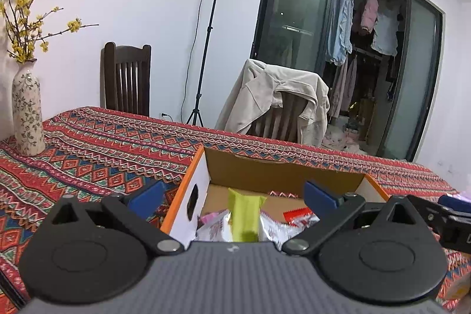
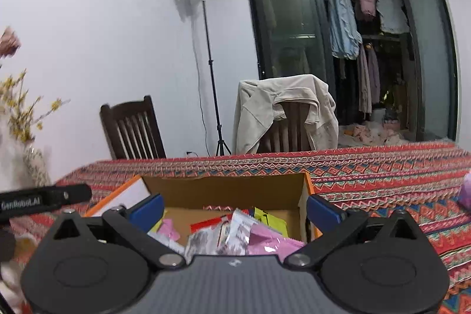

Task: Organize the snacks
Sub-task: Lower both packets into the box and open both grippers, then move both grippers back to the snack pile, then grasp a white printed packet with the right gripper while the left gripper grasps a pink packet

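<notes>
An open cardboard box point(image 1: 282, 169) with orange edges stands on the patterned tablecloth, and it is also in the right wrist view as the box point(image 2: 223, 190). Inside lie several snack packets: a green one point(image 1: 245, 214), white ones point(image 1: 215, 225), a red-and-white one point(image 1: 297, 217), pink ones point(image 2: 270, 243) and a yellow one point(image 2: 272, 218). My left gripper point(image 1: 234, 196) hangs open above the box's left wall, with nothing between its blue pads. My right gripper point(image 2: 235, 209) is open over the box's near side, also holding nothing. The right gripper's arm point(image 1: 447, 214) shows at the right edge.
A floral vase point(image 1: 28, 116) with yellow blossoms stands on the table at far left. Two chairs point(image 1: 126, 78) stand behind the table, one draped with a beige jacket point(image 1: 273, 99). A light stand point(image 1: 206, 49) is by the wall. A pink object point(image 2: 465, 190) lies at right.
</notes>
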{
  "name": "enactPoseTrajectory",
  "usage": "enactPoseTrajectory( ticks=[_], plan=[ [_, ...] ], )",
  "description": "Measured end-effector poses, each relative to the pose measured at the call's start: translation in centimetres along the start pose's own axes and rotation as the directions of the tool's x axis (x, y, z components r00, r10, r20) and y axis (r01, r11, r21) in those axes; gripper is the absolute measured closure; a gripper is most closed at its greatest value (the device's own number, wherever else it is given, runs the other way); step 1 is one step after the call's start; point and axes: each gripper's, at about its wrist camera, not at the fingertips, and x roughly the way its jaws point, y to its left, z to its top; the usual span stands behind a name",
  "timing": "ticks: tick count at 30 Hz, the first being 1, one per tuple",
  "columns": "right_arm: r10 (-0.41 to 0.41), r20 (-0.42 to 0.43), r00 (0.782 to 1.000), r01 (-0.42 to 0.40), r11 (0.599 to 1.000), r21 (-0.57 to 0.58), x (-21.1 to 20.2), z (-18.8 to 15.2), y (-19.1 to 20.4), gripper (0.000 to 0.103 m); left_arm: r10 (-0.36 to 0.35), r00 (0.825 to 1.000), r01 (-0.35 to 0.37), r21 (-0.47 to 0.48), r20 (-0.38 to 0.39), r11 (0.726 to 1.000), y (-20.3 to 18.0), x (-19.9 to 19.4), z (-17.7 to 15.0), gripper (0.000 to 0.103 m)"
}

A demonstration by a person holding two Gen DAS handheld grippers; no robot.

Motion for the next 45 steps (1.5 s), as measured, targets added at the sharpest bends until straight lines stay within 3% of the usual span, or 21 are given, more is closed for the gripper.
enactPoseTrajectory(
  ticks=[12, 16, 27, 32, 39, 45],
  plan=[
    [0.017, -0.123, 0.992, -0.024, 0.998, -0.059, -4.9, -4.7, 0.2, 0.0, -0.029, 0.994, 0.032, 0.025, -0.104, 0.999, 2.1, -4.1, -3.8, 0.0],
    [-0.009, -0.189, 0.982, -0.005, 0.997, -0.072, -5.8, -6.6, 0.3, 0.0, -0.037, 0.99, 0.044, 0.048, -0.139, 0.998, 2.7, -5.6, -5.2, 0.0],
    [-0.08, -0.256, 0.963, 0.067, 0.996, -0.058, -7.1, -8.8, -0.8, 0.0, -0.039, 0.983, 0.046, 0.033, -0.181, 0.998, 3.3, -7.1, -7.0, 0.0],
    [-0.106, -0.279, 0.954, 0.088, 0.993, -0.075, -6.3, -8.7, -2.0, 0.009, -0.044, 0.981, 0.05, 0.026, -0.19, 0.998, 3.2, -6.8, -6.9, 0.0],
    [-0.094, -0.364, 0.927, 0.054, 0.992, -0.118, -3.2, -8.7, -1.7, 0.028, -0.049, 0.98, 0.05, 0.003, -0.195, 0.999, 2.9, -5.9, -6.6, 0.0],
    [-0.052, -0.383, 0.922, 0.002, 0.991, -0.13, -1.9, -8.6, -0.7, 0.03, -0.044, 0.978, 0.048, 0.016, -0.205, 0.999, 2.5, -5.4, -6.3, 0.0]
  ],
)
